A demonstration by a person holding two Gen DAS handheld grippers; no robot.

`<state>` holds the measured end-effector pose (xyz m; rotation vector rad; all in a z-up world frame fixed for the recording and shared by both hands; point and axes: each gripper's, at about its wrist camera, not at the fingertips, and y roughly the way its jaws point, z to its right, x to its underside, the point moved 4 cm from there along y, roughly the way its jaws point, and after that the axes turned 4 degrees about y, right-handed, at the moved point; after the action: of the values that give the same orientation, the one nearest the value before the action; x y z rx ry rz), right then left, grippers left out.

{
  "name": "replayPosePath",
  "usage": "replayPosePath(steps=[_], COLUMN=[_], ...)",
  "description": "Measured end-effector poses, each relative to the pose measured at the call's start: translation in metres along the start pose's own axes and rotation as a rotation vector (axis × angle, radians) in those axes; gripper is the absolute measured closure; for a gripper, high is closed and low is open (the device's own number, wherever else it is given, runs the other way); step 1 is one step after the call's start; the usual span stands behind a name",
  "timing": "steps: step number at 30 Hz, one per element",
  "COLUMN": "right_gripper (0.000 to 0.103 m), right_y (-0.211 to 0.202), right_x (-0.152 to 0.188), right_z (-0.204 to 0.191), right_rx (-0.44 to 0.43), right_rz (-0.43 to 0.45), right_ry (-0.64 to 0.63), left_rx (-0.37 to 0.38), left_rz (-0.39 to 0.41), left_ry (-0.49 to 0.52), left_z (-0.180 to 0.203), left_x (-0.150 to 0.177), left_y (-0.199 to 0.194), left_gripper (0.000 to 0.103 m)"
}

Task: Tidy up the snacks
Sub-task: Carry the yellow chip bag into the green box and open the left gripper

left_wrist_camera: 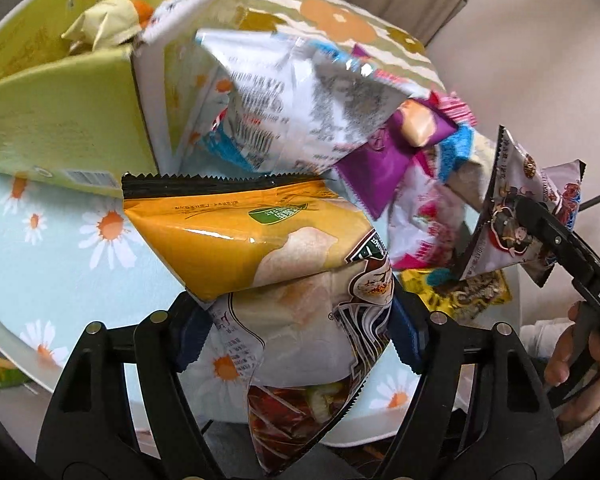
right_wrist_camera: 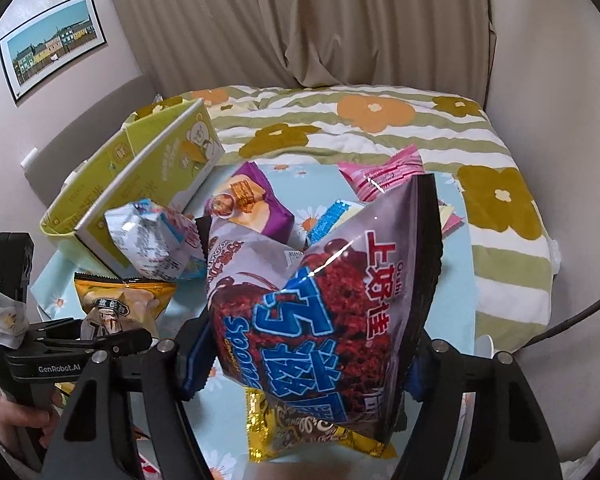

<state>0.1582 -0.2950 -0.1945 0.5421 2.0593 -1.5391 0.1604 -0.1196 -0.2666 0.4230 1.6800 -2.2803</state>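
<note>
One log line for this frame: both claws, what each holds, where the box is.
left claw: shut on orange chip bag | right claw: shut on grey chip bag | green box: open, far left on table | loose snacks: between

Background's pretty homey: beige pleated curtains behind a quilt with green stripes and orange and mustard flowers. A framed picture of colourful row houses hangs on the wall, and a daisy-print cloth covers the table.

Glossy crinkled plastic film is seen on the orange chip bag and lavender snack bag. Matt cardboard forms the green box. Soft cloth covers the striped quilt.
</note>
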Motion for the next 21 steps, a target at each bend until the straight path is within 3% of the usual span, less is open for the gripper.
replayPosePath(steps=[8,15,21], right_gripper=[0.033,0.033,0.033], right_y=[-0.037,-0.070,-0.087], right_x=[-0.007,-0.025,-0.049], right_z=[-0.013,-0.035,-0.058], right_rx=[-0.012,-0.043,-0.089], right_rz=[0.048,0.109,0.151], right_ry=[0.005,-0.014,-0.027], left_rx=[0.026,0.025,0.009], left_rz=[0.077,0.187,0.274], left_ry=[0.019,0.024,0.016], left_z=[0.007,0.010,-0.012], left_x=[-0.008,-0.025,-0.047], left_y=[-0.050,-0.115,-0.166], left_gripper=[0.030,0.030,0.030])
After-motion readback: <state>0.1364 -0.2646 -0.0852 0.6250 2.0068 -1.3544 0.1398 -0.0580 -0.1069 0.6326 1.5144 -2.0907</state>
